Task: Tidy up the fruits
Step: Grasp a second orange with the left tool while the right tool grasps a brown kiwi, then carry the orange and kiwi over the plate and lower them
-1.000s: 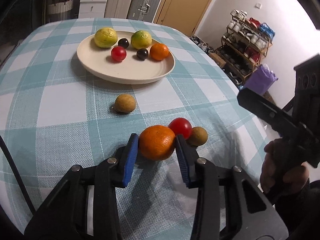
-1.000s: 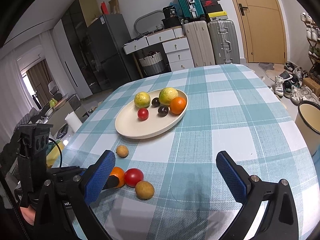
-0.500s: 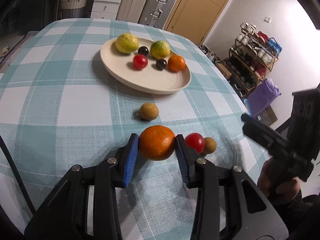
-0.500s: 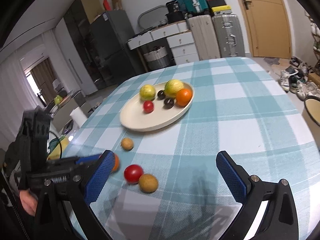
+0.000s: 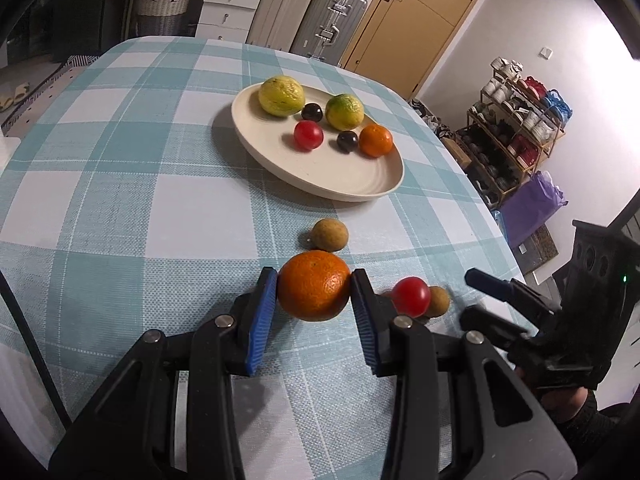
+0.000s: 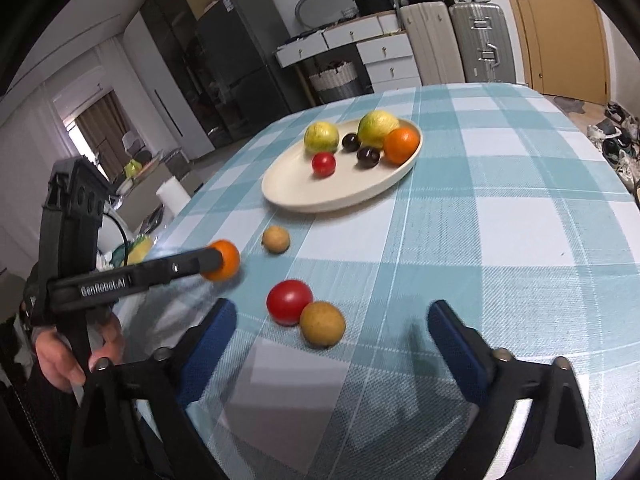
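— Checked teal-and-white cloth covers the table point(image 5: 120, 184); what sits on it?

— One cream plate point(image 5: 340, 184), and I'll place everything else from it. On the plate lie two yellow-green citrus fruits point(image 5: 281, 95) along its far side, two dark plums point(image 5: 312, 112), a red tomato point(image 5: 308, 135) and a small orange point(image 5: 375, 140).

— And off the plate?

— Just on the near side of the plate, on the cloth, rests a brown round fruit point(image 5: 329, 234). Nearer than that, away from the plate, is the big orange point(image 5: 314, 285), and it sits clamped between the blue pads of the left gripper point(image 5: 314, 292). In the right wrist view that same orange point(image 6: 222, 259) shows at the tip of the gripper's black fingers and appears raised above the cloth.

— Anything beside it?

— A second red tomato point(image 6: 289, 302) and a second brown fruit point(image 6: 322, 323) touch each other on the cloth, well on the near side of the plate and to the right of the held orange.

— What about the other claw?

— The right gripper point(image 6: 332, 336) has its blue pads spread wide apart with nothing between them; it hovers on the near side of the tomato-and-brown-fruit pair, far from the plate.

— Background?

— Beyond the plate's far side stand suitcases point(image 5: 332, 20), white drawers point(image 5: 224, 0) and a wooden door point(image 5: 420, 20).
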